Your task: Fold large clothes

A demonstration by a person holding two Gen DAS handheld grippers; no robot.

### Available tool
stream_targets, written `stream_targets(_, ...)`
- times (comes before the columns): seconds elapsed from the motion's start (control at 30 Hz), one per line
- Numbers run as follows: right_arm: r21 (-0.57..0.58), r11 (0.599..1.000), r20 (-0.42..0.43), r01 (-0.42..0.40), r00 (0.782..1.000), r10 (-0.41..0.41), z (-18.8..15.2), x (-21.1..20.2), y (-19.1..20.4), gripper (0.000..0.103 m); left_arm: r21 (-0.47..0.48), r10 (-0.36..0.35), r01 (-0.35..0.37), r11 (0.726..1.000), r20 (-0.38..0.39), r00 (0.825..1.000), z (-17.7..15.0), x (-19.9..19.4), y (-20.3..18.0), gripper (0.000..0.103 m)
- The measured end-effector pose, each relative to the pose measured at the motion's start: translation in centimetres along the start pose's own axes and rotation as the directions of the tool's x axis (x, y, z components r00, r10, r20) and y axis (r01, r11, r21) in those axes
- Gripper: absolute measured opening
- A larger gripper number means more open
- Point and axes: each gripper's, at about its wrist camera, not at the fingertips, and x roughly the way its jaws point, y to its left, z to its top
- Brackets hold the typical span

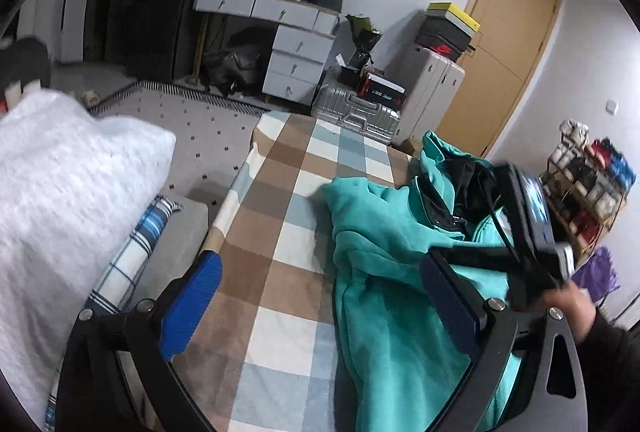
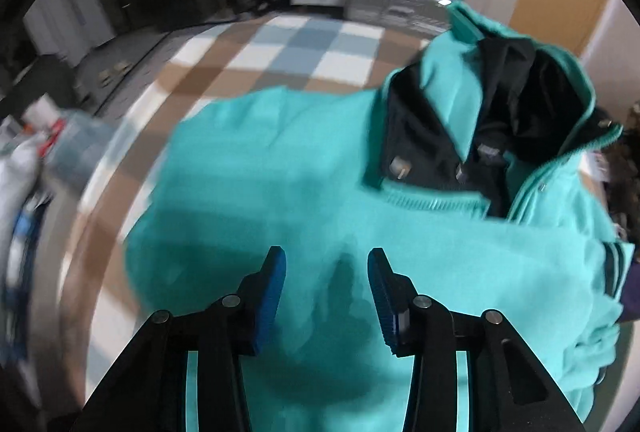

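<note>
Pointing steeply down, your right gripper (image 2: 327, 264) is hovering over the teal jacket (image 2: 304, 168), its blue pads (image 2: 272, 292) standing partly apart with fabric below and nothing pinched between them. Your left gripper (image 1: 324, 296) is spreading wide, one pad over the checkered blanket (image 1: 288, 192), the other over the jacket's edge, gripping nothing. The jacket is lying rumpled on the blanket, black-lined collar (image 2: 516, 104) turned open. Beyond are sitting a silver suitcase (image 1: 356, 108) and grey drawers (image 1: 296, 56).
</note>
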Motion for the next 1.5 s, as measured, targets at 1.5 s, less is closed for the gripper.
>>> stream_targets(1.5,0.182,0.966,0.057,0.182,0.979,-0.195,-5.2,-2.3,-11.2,0.055,0.034,0.013,-0.011,0.999,-0.060,0.998,-1.0,1.2,-2.4,0.097)
